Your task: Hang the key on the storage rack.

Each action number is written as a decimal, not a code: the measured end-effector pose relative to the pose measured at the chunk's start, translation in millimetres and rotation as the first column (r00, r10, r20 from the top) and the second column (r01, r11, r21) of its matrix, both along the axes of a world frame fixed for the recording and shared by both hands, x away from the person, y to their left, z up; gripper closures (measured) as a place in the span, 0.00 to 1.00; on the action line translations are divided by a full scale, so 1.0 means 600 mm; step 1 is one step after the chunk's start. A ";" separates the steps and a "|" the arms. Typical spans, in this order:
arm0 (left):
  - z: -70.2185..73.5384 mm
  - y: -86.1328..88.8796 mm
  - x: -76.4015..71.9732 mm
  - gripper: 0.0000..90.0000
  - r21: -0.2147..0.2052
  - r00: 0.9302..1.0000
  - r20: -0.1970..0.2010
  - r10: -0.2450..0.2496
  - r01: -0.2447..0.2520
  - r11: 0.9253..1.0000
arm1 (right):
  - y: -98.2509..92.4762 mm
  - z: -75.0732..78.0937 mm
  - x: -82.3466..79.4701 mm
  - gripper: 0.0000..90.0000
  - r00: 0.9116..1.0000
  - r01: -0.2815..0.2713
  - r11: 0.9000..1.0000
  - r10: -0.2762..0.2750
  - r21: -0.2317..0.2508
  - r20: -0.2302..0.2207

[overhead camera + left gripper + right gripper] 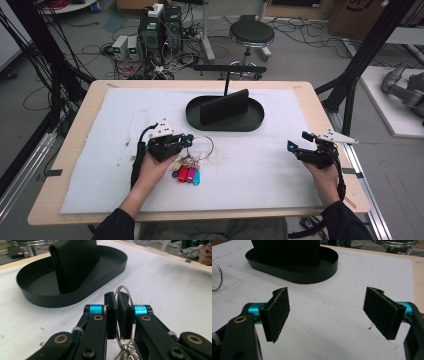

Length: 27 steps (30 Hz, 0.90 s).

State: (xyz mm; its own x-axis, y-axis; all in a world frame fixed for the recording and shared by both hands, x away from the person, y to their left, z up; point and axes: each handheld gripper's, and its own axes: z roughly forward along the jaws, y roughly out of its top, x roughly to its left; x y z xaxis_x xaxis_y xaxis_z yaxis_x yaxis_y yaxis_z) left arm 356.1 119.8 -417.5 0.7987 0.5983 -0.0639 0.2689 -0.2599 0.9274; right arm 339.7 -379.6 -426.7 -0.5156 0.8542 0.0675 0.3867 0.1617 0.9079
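High view shows the left claw (187, 140) clenched on a metal key ring (202, 146), its coloured tags (186, 173) hanging at 6 o'clock. At 1 o'clock from it sits a black tray (225, 122). The right claw (299, 141) gapes, released, over the tabletop (280, 175).

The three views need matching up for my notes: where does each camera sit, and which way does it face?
High view: above the person's side, looking forward and down on the table; both forearms, left gripper, right gripper.
Left gripper view: rides the left gripper, jaws shut on the key ring, facing the black tray.
Right gripper view: rides the right gripper, jaws open, facing the tray.
All share the tray.
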 end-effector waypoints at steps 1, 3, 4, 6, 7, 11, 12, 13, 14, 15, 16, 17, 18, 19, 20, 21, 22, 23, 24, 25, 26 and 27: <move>0.000 0.001 -0.001 0.95 0.001 1.000 0.001 -0.007 0.007 1.000 | 0.000 0.000 0.000 0.24 1.000 0.000 1.000 0.000 0.002 -0.003; 0.000 0.000 -0.002 0.95 0.000 1.000 -0.001 -0.025 0.025 1.000 | 0.000 0.000 0.001 0.24 1.000 -0.003 1.000 0.003 -0.004 0.001; 0.000 0.000 -0.003 0.95 0.004 1.000 -0.001 -0.027 0.027 1.000 | 0.001 0.000 0.001 0.24 1.000 -0.002 1.000 0.002 -0.004 -0.002; -0.002 -0.001 -0.003 0.93 -0.004 0.999 -0.011 -0.050 0.050 0.999 | 0.002 0.000 0.001 0.24 1.000 -0.001 1.000 0.001 -0.001 -0.006; -0.003 -0.002 -0.002 0.90 -0.008 0.998 -0.017 -0.063 0.063 0.998 | 0.002 0.000 0.001 0.24 1.000 -0.001 1.000 0.001 -0.001 -0.004; -0.005 -0.006 -0.003 0.89 0.007 0.997 -0.024 -0.073 0.073 0.997 | 0.003 -0.001 0.002 0.24 1.000 -0.006 1.000 0.006 -0.006 -0.005; -0.006 -0.007 -0.003 0.89 0.012 0.997 -0.031 -0.076 0.076 0.997 | 0.003 -0.001 0.003 0.24 1.000 -0.006 1.000 0.006 -0.005 -0.004; -0.007 -0.008 -0.002 0.89 0.021 0.996 -0.035 -0.080 0.080 0.997 | 0.003 -0.001 0.002 0.24 1.000 -0.007 1.000 0.007 -0.005 -0.005; -0.008 -0.008 -0.002 0.89 0.027 0.996 -0.037 -0.083 0.084 0.996 | 0.003 -0.001 0.002 0.24 1.000 -0.008 1.000 0.008 -0.005 -0.006; -0.008 -0.009 -0.003 0.89 0.033 0.996 -0.037 -0.082 0.083 0.996 | 0.003 -0.001 0.003 0.24 1.000 -0.009 1.000 0.009 -0.005 -0.008; -0.009 -0.010 -0.003 0.90 0.040 0.996 -0.037 -0.085 0.087 0.995 | 0.003 -0.001 0.003 0.24 1.000 -0.009 1.000 0.009 -0.005 -0.007; -0.010 -0.011 -0.003 0.90 0.047 0.996 -0.039 -0.086 0.088 0.995 | 0.003 -0.001 0.002 0.24 1.000 -0.008 1.000 0.008 -0.004 -0.008; -0.010 -0.011 -0.003 0.90 0.057 0.995 -0.039 -0.089 0.091 0.994 | 0.003 -0.001 0.002 0.24 1.000 -0.008 1.000 0.008 -0.004 -0.009; -0.011 -0.012 -0.002 0.90 0.060 0.995 -0.041 -0.093 0.095 0.994 | 0.004 -0.001 0.002 0.24 1.000 -0.008 1.000 0.008 -0.003 -0.010; -0.011 -0.012 -0.002 0.91 0.066 0.995 -0.042 -0.096 0.098 0.993 | 0.004 -0.001 0.002 0.24 1.000 -0.009 1.000 0.008 -0.004 -0.010; -0.011 -0.012 -0.002 0.91 0.072 0.995 -0.039 -0.096 0.098 0.993 | 0.004 -0.001 0.003 0.24 1.000 -0.010 1.000 0.010 -0.004 -0.011; -0.011 -0.012 -0.003 0.92 0.074 0.995 -0.039 -0.094 0.096 0.993 | 0.004 -0.001 0.003 0.24 1.000 -0.009 1.000 0.009 -0.005 -0.011; -0.011 -0.012 -0.003 0.94 0.074 0.995 -0.040 -0.095 0.098 0.992 | 0.004 -0.001 0.003 0.24 1.000 -0.009 1.000 0.009 -0.005 -0.010; -0.011 -0.011 -0.003 0.95 0.074 0.995 -0.038 -0.094 0.097 0.993 | 0.004 -0.001 0.003 0.24 1.000 -0.010 1.000 0.010 -0.006 -0.008; -0.010 -0.011 -0.003 0.95 0.075 0.995 -0.036 -0.090 0.093 0.993 | 0.004 -0.001 0.003 0.24 1.000 -0.009 1.000 0.009 -0.005 -0.010; -0.010 -0.011 -0.003 0.95 0.075 0.995 -0.033 -0.091 0.093 0.993 | 0.004 -0.002 0.003 0.24 1.000 -0.010 1.000 0.009 -0.005 -0.011; -0.009 -0.012 -0.003 0.95 0.070 0.995 -0.029 -0.093 0.095 0.993 | 0.004 -0.002 0.003 0.24 1.000 -0.010 1.000 0.010 -0.005 -0.011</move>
State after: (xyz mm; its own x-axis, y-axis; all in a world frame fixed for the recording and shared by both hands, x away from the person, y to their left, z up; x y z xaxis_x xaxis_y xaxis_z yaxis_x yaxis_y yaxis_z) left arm 354.1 112.9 -423.0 0.8502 0.5245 -0.0448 0.2635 -0.3504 0.8988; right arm 341.6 -377.5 -427.7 -0.5234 0.8493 0.0693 0.3952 0.1699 0.9028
